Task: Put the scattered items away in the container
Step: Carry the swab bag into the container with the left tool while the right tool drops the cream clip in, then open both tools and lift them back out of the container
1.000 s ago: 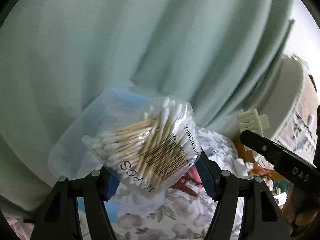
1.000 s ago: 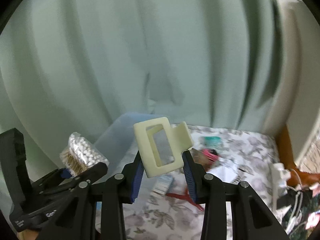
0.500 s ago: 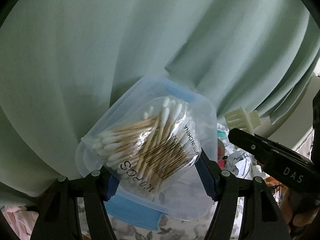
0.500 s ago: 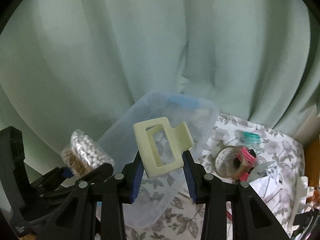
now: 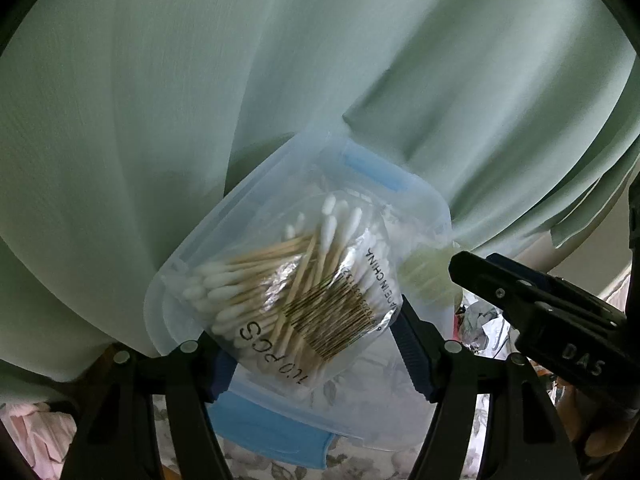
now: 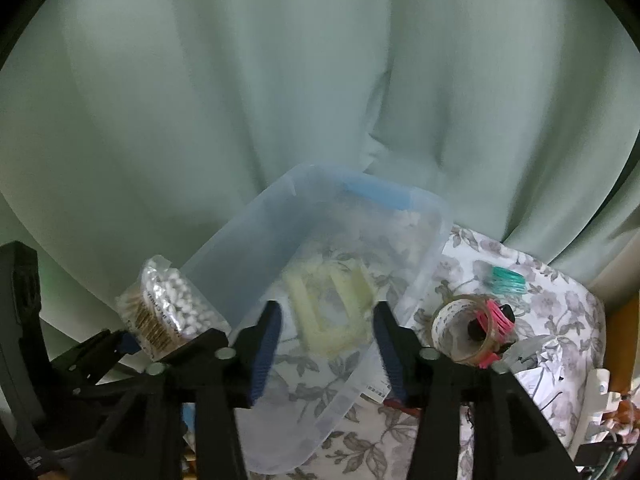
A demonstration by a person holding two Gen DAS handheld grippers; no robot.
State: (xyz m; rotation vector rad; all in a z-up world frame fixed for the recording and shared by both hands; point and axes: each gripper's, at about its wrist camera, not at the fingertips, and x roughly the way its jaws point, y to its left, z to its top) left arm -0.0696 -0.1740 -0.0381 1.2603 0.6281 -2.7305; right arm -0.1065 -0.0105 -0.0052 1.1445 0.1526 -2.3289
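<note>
My left gripper (image 5: 314, 352) is shut on a clear bag of cotton swabs (image 5: 304, 292) and holds it over the translucent container (image 5: 240, 196) with blue handles. In the right wrist view, the same bag (image 6: 168, 308) sits at the container's (image 6: 232, 232) left rim. My right gripper (image 6: 326, 346) hangs over the container with its jaws opening. The cream hair clip (image 6: 332, 308) is blurred just beyond the blue pads, free of them and inside the container's outline. The left wrist view shows the clip (image 5: 424, 276) as a pale smear by a right finger (image 5: 520, 300).
To the container's right, on the floral cloth (image 6: 540, 300), lie a tape roll (image 6: 452, 320), pink hair ties (image 6: 498, 316) and a green bundle (image 6: 508, 280). Crumpled paper and a white plug strip sit at the far right. A pale green curtain hangs close behind.
My right gripper's jaws have spread and let go of the hair clip, which has dropped toward the container. Both grippers moved over the container. The swab bag stays gripped.
</note>
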